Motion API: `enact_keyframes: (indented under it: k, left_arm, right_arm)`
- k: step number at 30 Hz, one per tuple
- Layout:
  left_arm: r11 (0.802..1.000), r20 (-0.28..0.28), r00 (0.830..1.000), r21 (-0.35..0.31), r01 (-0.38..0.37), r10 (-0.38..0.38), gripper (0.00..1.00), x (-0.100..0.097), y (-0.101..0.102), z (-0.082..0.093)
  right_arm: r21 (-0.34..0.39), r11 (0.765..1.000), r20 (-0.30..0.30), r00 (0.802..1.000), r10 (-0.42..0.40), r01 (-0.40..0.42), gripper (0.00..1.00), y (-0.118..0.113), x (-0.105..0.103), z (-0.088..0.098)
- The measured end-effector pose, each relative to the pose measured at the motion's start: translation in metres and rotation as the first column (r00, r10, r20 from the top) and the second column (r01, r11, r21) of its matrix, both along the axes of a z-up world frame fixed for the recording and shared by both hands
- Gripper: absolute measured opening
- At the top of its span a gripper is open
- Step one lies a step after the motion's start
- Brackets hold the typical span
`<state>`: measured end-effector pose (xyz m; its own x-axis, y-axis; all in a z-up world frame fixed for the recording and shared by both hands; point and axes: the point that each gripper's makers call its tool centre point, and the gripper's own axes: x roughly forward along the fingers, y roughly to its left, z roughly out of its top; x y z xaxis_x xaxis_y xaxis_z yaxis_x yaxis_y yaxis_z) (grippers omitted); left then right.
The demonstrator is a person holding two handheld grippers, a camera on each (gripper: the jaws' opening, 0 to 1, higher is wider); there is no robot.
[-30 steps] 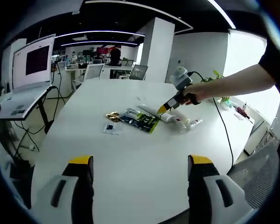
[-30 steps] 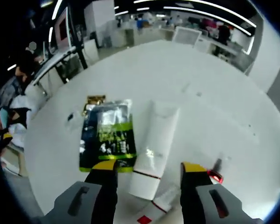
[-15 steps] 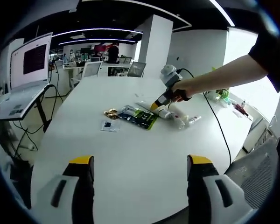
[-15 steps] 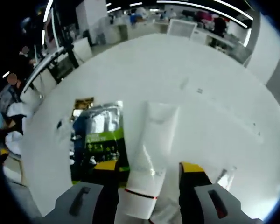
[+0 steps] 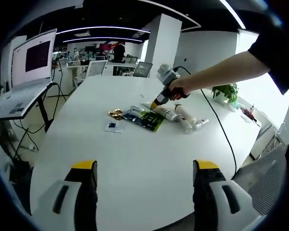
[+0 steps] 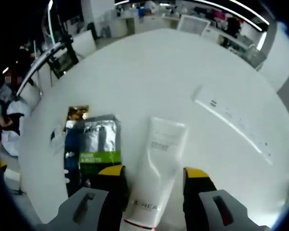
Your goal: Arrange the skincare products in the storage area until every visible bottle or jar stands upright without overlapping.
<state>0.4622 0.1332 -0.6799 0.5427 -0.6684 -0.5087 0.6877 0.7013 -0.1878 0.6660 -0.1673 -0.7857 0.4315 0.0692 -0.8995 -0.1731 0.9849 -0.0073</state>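
White tube (image 6: 159, 168) now lies between right gripper (image 6: 154, 175) jaws.

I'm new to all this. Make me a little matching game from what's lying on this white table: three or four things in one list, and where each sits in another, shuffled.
Things:
1. white tube
2. green and blue packet
3. gold wrapper
4. left gripper

Places or states:
A. beyond the packet's far end, in the right gripper view
B. lying flat, running between the right gripper's fingers
C. hovering open, far from the products
D. lying flat, left of the tube in the right gripper view

Pairs: 1-B, 2-D, 3-A, 4-C
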Motion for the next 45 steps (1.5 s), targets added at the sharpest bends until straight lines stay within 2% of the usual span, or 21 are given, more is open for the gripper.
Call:
enact_keyframes:
  k: [4,10,14,21,24,31,35,39,45]
  left_arm:
    - [1.0,0.0,1.0,0.004,-0.005,0.005,0.76,0.0,0.001,0.0]
    - [1.0,-0.003,1.0,0.007,-0.007,0.007,0.76,0.0,0.0,-0.001]
    - [1.0,-0.004,1.0,0.008,-0.005,0.005,0.76,0.0,-0.001,-0.002]
    - [1.0,-0.002,1.0,0.006,-0.013,0.013,0.77,0.0,0.0,-0.001]
    - [1.0,-0.001,1.0,0.005,-0.014,0.014,0.77,0.001,0.0,-0.001]
    - [1.0,0.005,1.0,0.005,-0.015,0.015,0.77,0.001,0.0,0.0]
    - [1.0,0.011,1.0,0.003,-0.013,0.013,0.77,0.001,0.0,0.001]
    - [1.0,0.019,1.0,0.005,-0.009,0.009,0.77,0.001,-0.001,0.003]
    - [1.0,0.03,1.0,0.009,0.005,-0.005,0.77,-0.001,-0.003,0.004]
  right_arm:
    - [0.001,1.0,-0.02,1.0,-0.015,0.015,0.44,-0.004,0.003,-0.005]
    - [-0.008,0.999,-0.041,0.998,-0.041,0.041,0.38,-0.006,-0.004,-0.008]
    - [-0.02,1.0,-0.038,0.999,-0.025,0.024,0.35,-0.007,-0.001,-0.007]
    - [-0.011,0.998,0.016,0.998,-0.056,0.057,0.28,-0.012,-0.002,-0.006]
    - [-0.05,0.998,0.034,0.999,-0.021,0.023,0.27,-0.012,-0.002,-0.003]
    - [-0.052,0.999,0.068,0.998,-0.002,0.006,0.26,-0.004,-0.002,0.006]
    - [-0.046,0.999,0.102,0.995,-0.002,0.007,0.25,-0.003,-0.006,0.018]
    - [-0.018,0.999,0.169,0.985,-0.025,0.029,0.25,-0.001,-0.015,0.032]
    - [-0.057,0.998,0.266,0.964,0.015,0.001,0.25,0.006,-0.031,0.057]
